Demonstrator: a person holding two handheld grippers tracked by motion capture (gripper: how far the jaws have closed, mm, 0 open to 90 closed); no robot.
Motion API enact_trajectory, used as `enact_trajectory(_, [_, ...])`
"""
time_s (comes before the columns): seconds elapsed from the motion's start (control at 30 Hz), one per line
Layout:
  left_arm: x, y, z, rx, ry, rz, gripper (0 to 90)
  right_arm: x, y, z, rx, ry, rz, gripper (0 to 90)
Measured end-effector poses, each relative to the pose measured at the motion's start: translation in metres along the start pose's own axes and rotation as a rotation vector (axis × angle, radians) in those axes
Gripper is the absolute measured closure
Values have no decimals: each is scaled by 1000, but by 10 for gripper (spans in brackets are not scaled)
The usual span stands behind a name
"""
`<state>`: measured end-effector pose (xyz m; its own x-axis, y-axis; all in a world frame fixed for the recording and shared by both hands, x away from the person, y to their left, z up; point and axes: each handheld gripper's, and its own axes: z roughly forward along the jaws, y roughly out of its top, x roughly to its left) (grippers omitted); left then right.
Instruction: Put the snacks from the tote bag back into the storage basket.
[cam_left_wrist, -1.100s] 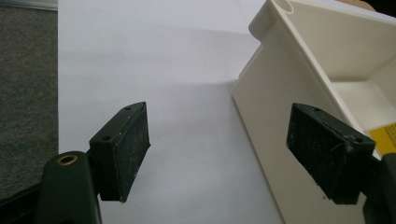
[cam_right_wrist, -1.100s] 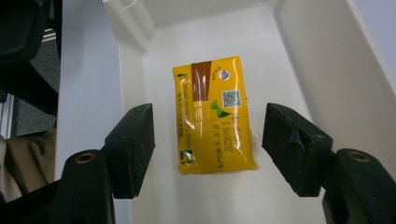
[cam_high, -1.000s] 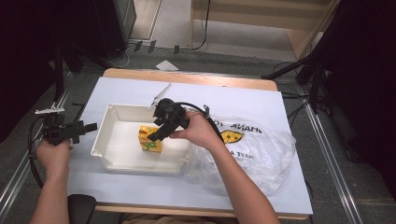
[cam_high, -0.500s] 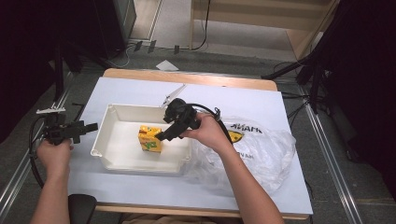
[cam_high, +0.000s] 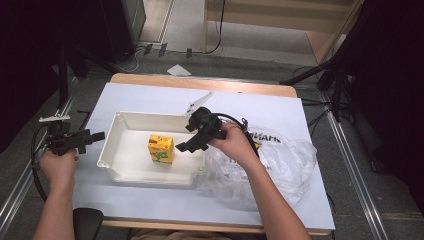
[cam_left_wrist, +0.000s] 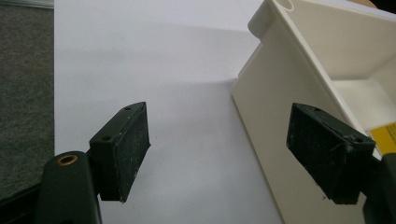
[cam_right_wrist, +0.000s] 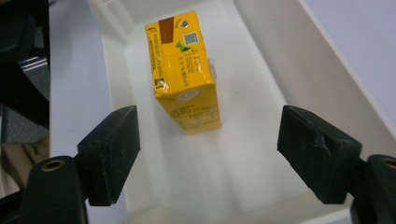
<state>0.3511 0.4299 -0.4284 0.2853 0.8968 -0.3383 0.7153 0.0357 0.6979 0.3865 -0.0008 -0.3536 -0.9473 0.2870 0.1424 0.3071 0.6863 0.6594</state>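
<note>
The left gripper (cam_high: 95, 136) is hovering just left of the tray (cam_high: 127, 167), held in the person's left hand (cam_high: 59, 162) over the worktop (cam_high: 150, 95). Its fingers (cam_left_wrist: 125, 149) are standing wide apart with nothing between them; in the left gripper view the tray's outer wall (cam_left_wrist: 275, 140) is lying between and beyond them.

The white tray is sitting on the worktop's white sheet, left of centre. A yellow carton (cam_high: 160, 148) is standing upright inside the tray, near its middle, touching none of the walls.

The right gripper (cam_high: 186, 147) is reaching over the tray's right rim, pointing towards the carton and stopping just right of it, apart from it. Its fingers (cam_right_wrist: 112, 154) are spread wide and gripping nothing; in the right gripper view the carton (cam_right_wrist: 184, 70) is lying ahead of them on the tray floor.

A clear plastic bag (cam_high: 280, 160) is lying crumpled on the worktop right of the tray, under the right hand (cam_high: 235, 145).
</note>
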Motion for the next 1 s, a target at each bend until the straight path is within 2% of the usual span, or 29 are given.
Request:
enact_trajectory(0.53, [-1, 0, 0, 6, 0, 3, 224, -4, -29, -17, -13, -44, 51, 212])
enact_trajectory(1.0, [-2, 0, 2, 15, 0, 7, 223, -12, -64, -39, -49, -92, 98, 212])
